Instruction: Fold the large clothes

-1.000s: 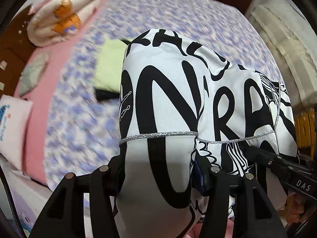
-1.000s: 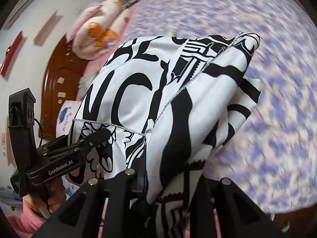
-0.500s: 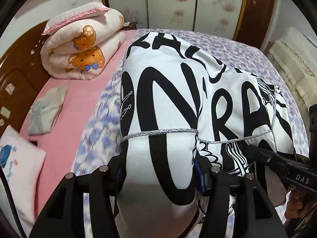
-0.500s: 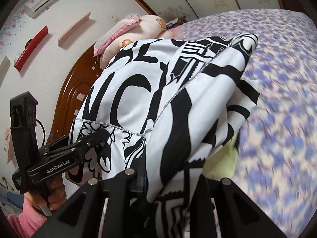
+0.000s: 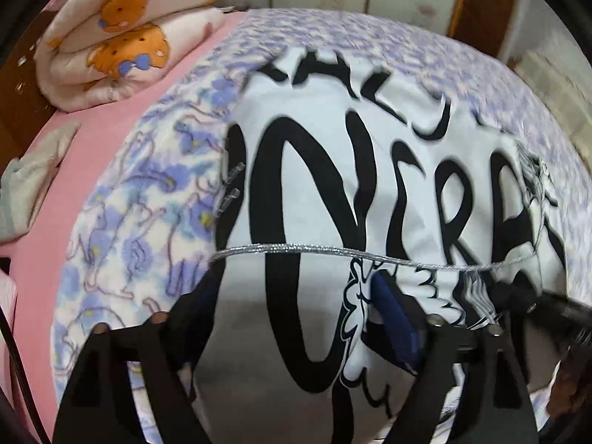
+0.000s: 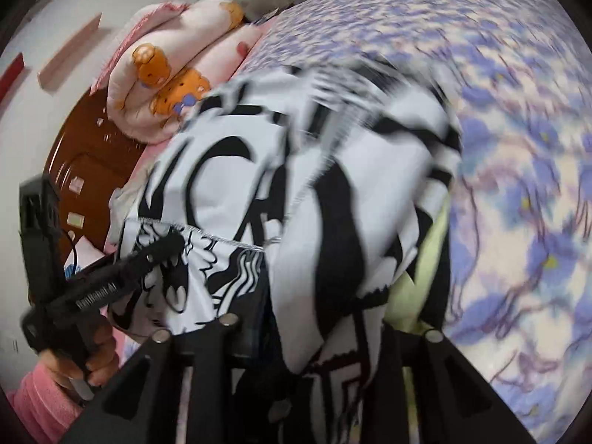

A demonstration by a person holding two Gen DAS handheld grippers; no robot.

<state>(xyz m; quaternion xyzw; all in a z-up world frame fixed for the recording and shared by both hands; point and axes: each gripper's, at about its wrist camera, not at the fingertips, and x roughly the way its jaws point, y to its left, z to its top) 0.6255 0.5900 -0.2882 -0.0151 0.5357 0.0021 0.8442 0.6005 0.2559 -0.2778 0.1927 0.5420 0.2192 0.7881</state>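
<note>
A folded white garment with bold black lettering (image 5: 333, 192) lies low over the purple floral bed sheet (image 5: 155, 222). My left gripper (image 5: 296, 303) straddles its near edge. Its jaws are opening, the cloth still lies between them, and the blue pad (image 5: 392, 318) shows bare. In the right wrist view the same garment (image 6: 296, 192) bunches between the fingers of my right gripper (image 6: 322, 325), whose jaws are opening too. Each gripper appears in the other's view: the right one (image 5: 536, 303) at the garment's right corner, the left one (image 6: 122, 281) held by a hand in a pink sleeve (image 6: 44, 399).
A pale yellow-green folded garment (image 6: 425, 270) lies partly under the printed one. A rolled bear-print quilt (image 5: 122, 37) sits at the head of the bed on a pink sheet (image 5: 92, 140), beside a grey cloth (image 5: 29, 185). A wooden headboard (image 6: 85, 155) stands behind.
Both grippers have come down toward the bed with the garment, which now settles on the sheet over the yellow-green piece. Both pairs of jaws stand wider than before.
</note>
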